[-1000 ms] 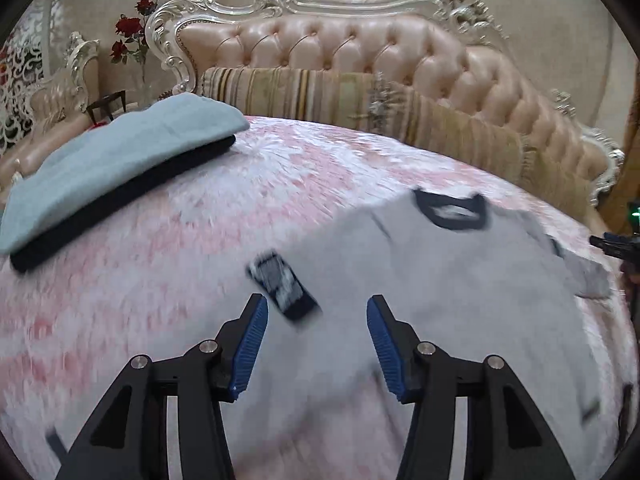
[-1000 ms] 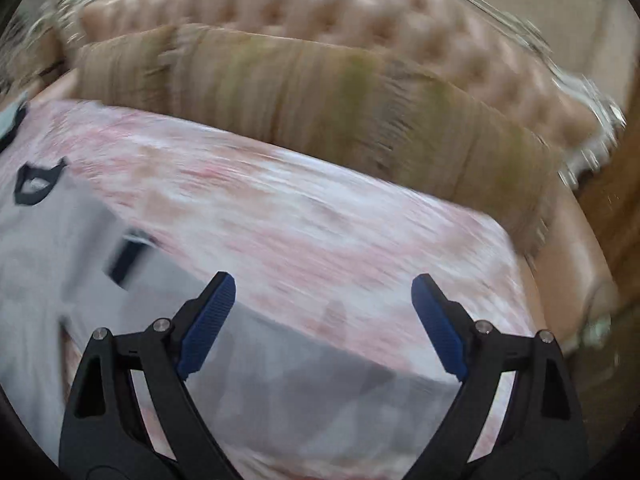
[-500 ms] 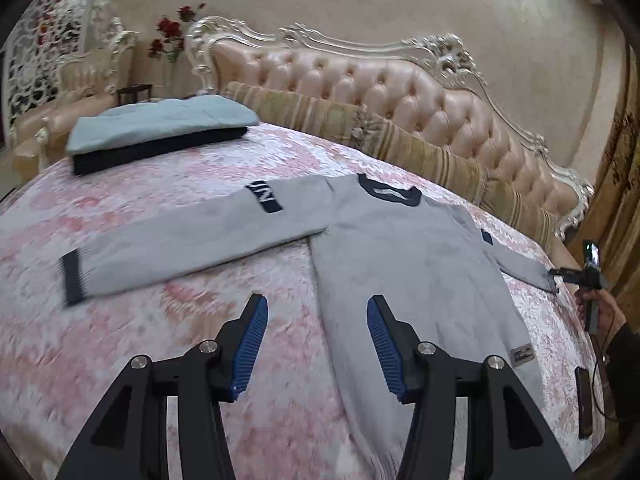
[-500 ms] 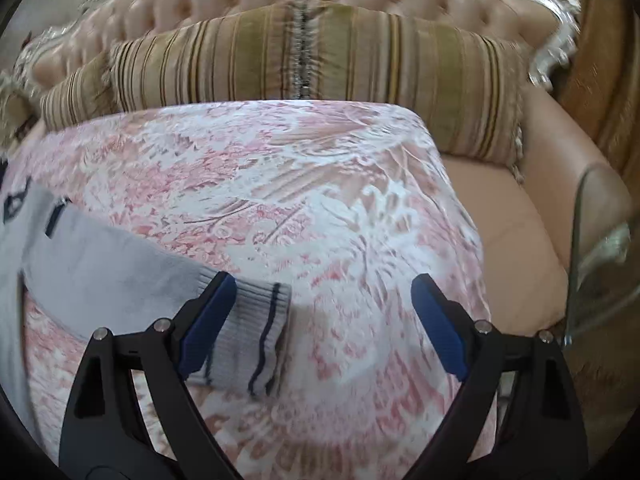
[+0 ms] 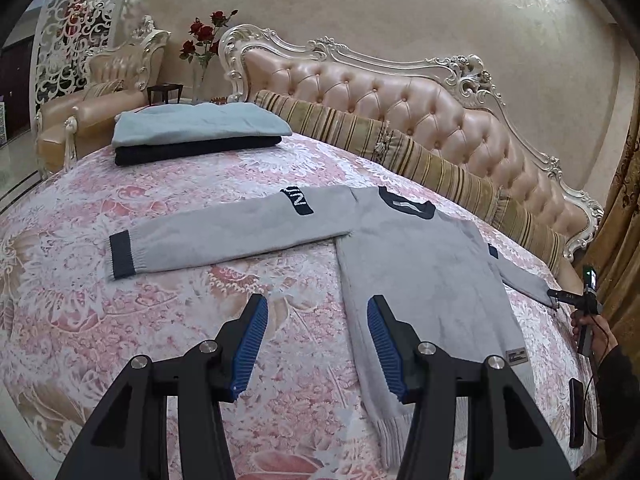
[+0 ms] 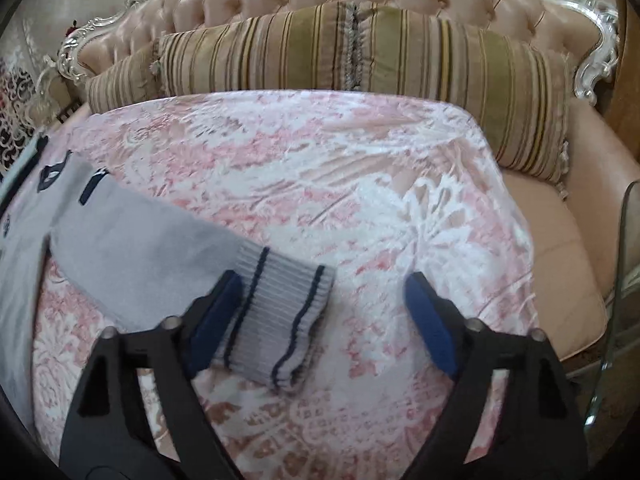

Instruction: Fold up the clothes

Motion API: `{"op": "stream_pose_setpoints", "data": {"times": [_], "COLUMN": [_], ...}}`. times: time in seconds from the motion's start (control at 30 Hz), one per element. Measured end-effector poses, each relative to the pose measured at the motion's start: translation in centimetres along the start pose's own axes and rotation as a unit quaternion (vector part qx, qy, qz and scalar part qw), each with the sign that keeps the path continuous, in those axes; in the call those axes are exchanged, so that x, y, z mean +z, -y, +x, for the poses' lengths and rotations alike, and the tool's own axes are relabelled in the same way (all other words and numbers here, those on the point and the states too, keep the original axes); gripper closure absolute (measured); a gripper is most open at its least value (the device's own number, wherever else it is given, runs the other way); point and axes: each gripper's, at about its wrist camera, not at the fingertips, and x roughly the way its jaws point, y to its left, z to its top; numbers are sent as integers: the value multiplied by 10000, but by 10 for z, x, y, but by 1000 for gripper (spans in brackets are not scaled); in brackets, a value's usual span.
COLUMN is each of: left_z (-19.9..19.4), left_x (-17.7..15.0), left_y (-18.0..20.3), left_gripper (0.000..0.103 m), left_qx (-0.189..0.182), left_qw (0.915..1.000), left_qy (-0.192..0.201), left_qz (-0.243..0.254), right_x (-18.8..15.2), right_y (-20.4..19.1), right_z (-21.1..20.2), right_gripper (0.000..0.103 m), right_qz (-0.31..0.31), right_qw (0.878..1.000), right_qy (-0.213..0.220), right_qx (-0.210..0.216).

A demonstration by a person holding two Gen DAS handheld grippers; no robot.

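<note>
A grey sweater (image 5: 420, 264) with a navy collar lies flat on the pink patterned bedspread (image 5: 120, 320), both sleeves spread out. Its left sleeve ends in a navy cuff (image 5: 121, 255). My left gripper (image 5: 316, 332) hovers open above the sweater's lower left edge, holding nothing. In the right wrist view the other sleeve (image 6: 132, 248) ends in a ribbed striped cuff (image 6: 280, 312). My right gripper (image 6: 324, 308) stands open with that cuff between its fingers, close to the left finger (image 6: 218, 312). From the left wrist view, the right gripper (image 5: 560, 295) shows at the sleeve end, held by a hand.
Two folded garments, light blue on navy (image 5: 192, 132), are stacked at the bed's far left. Striped bolsters (image 5: 420, 152) line the tufted headboard (image 5: 400, 96). A dark phone-like object (image 5: 576, 412) lies near the bed's right edge. The bed edge and a glass table (image 6: 624, 280) are at right.
The left gripper has pulled back and up, so the whole sweater comes into view. The right gripper has closed in on the striped cuff, which now lies between its fingers.
</note>
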Motion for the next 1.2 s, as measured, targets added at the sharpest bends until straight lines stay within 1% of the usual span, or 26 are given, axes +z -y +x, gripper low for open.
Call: {"op": "stream_pose_setpoints", "data": {"times": [0.03, 0.07, 0.1, 0.13, 0.17, 0.2, 0.3, 0.33, 0.4, 0.67, 0.8, 0.83, 0.87, 0.93, 1.03, 1.2], "left_z": [0, 0, 1, 1, 1, 1, 1, 1, 1, 0, 2, 3, 4, 5, 9, 15], "left_x": [-1, -1, -2, -2, -3, -3, -5, -5, -7, -10, -11, -11, -11, -10, -6, 1], "left_y": [0, 0, 0, -1, -1, -1, -4, -4, -6, -10, -10, -12, -14, -23, -54, -112], "left_gripper": [50, 50, 50, 50, 50, 50, 50, 50, 50, 50, 50, 50, 50, 50, 50, 50], "left_qx": [-2, -5, -7, -9, -12, -19, -50, -54, -50, -108, -121, -119, -113, -16, 303, 875], "left_qw": [10000, 10000, 10000, 10000, 10000, 10000, 9999, 9999, 9999, 9998, 9998, 9998, 9998, 9995, 9985, 9936], "left_qy": [-4, -8, -12, -16, -20, -22, -19, -15, -15, -5, -10, -3, 9, 42, 77, 128], "left_qz": [-11, -22, -33, -44, -55, -72, -109, -112, -116, -145, -143, -159, -191, -302, -458, -704], "right_x": [-1, 0, 0, -1, -2, -3, -6, -6, -6, -1, -5, -7, -9, -10, -14, -23], "right_y": [0, 0, -1, -3, -5, -6, -4, -5, -6, -8, -6, -6, -5, 0, 5, -13], "right_z": [-1, -2, -4, -6, -8, -11, -23, -28, -34, -42, -37, -37, -38, -37, -36, -60], "right_gripper": [47, 57, 74, 85, 94, 97, 99, 100, 100, 100, 101, 103, 103, 103, 103, 102], "right_qz": [-14, 5, 18, -19, -57, -82, 117, 130, 144, 161, 411, 468, 508, 552, 547, 238], "right_qw": [10000, 9998, 9996, 9998, 9999, 9999, 9999, 9998, 9996, 9998, 9990, 9986, 9981, 9972, 9960, 9961], "right_qy": [1, -39, -76, -88, -103, -134, -57, 23, 80, 105, -83, -101, -106, -136, -244, 0], "right_qx": [51, 170, 265, 160, 52, -52, 85, 179, 231, -11, -164, -210, -317, -489, -664, -846]}}
